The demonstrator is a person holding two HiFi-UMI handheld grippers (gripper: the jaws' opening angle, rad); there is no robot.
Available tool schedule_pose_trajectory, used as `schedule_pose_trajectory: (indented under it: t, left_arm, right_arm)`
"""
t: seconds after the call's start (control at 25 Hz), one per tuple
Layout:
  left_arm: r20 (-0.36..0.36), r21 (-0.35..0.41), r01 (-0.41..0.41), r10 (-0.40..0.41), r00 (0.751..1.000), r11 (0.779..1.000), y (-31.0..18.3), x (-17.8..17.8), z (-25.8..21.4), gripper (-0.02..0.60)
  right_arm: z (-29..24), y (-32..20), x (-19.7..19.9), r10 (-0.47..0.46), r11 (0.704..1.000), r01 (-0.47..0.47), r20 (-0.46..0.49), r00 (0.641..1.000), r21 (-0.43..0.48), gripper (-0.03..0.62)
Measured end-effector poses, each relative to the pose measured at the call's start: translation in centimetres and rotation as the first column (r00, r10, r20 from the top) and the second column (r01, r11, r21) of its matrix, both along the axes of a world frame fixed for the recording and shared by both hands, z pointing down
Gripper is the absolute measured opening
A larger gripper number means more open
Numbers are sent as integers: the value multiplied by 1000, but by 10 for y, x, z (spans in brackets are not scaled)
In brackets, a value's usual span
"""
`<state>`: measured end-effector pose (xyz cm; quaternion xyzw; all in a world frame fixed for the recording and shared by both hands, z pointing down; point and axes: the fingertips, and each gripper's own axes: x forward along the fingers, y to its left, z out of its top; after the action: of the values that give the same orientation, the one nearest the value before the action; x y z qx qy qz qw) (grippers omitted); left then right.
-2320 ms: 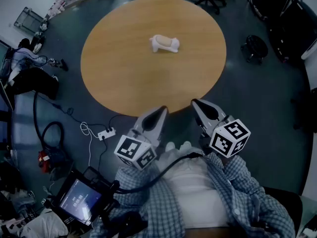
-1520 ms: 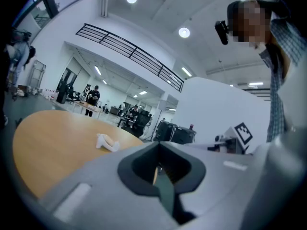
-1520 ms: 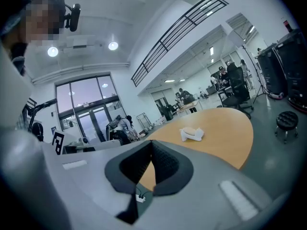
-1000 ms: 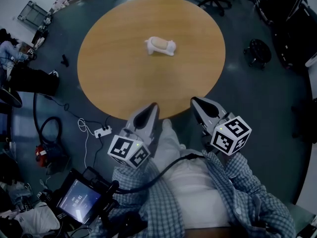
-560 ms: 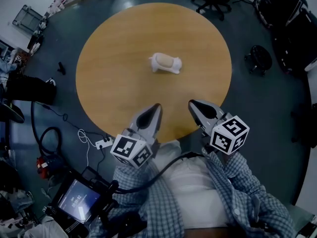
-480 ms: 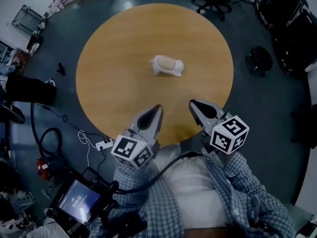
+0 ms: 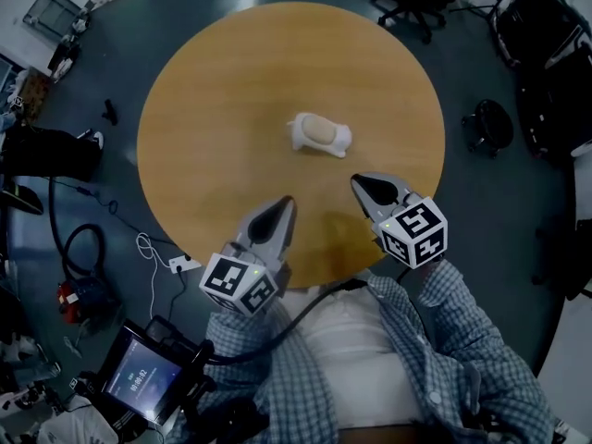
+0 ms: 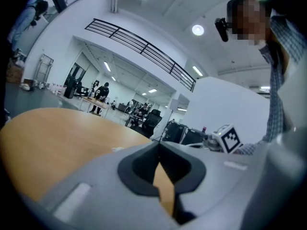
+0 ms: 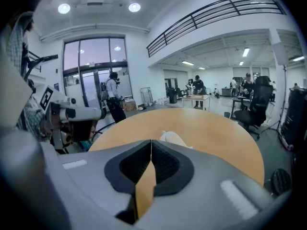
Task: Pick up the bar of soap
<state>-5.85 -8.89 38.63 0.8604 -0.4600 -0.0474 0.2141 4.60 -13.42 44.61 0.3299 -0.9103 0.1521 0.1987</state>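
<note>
Both tools are empty, jaws pressed together. The left gripper (image 7: 280, 209) and right gripper (image 7: 365, 188) hover side by side over the near edge of the round table (image 7: 203, 100). The bar of soap (image 7: 320, 130) lies in a white dish (image 7: 343, 142) near the table's middle, just beyond the right gripper.

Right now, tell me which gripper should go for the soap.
Right, probably. The right gripper sits somewhat closer to the bar of soap, and its own view shows the soap just beyond its shut jaws. The left gripper is farther back. The right gripper must open first.
</note>
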Motion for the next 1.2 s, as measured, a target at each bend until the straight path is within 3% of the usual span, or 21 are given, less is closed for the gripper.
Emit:
schedule_pose_trajectory:
  t: [0.16, 0.32, 0.48, 0.64, 0.96, 1.2]
  left_arm:
    - [4, -5, 73, -73, 997, 997, -8, -11, -1, -2]
    - [13, -28, 139, -138, 990, 990, -28, -25, -1, -2]
    - [16, -31, 186, -186, 982, 982, -44, -45, 10, -2]
    - [37, -62, 230, -228, 973, 971, -52, -58, 12, -2]
    - [53, -111, 300, -296, 954, 947, -54, -79, 23, -2]
    - [43, -112, 295, -292, 955, 949, -53, -74, 28, -2]
  right_arm:
    - [20, -32, -6, -113, 993, 115, -108, 988, 7, 12]
    - [42, -77, -21, -214, 975, 220, -215, 953, 6, 34]
    - [68, -112, -47, -318, 946, 323, -303, 898, -36, 101]
    - [99, -128, -63, -420, 907, 403, -358, 834, -125, 216]
    - [138, -143, -88, -511, 857, 473, -446, 735, -204, 272]
    - [144, -135, -92, -582, 810, 527, -453, 675, -256, 314]
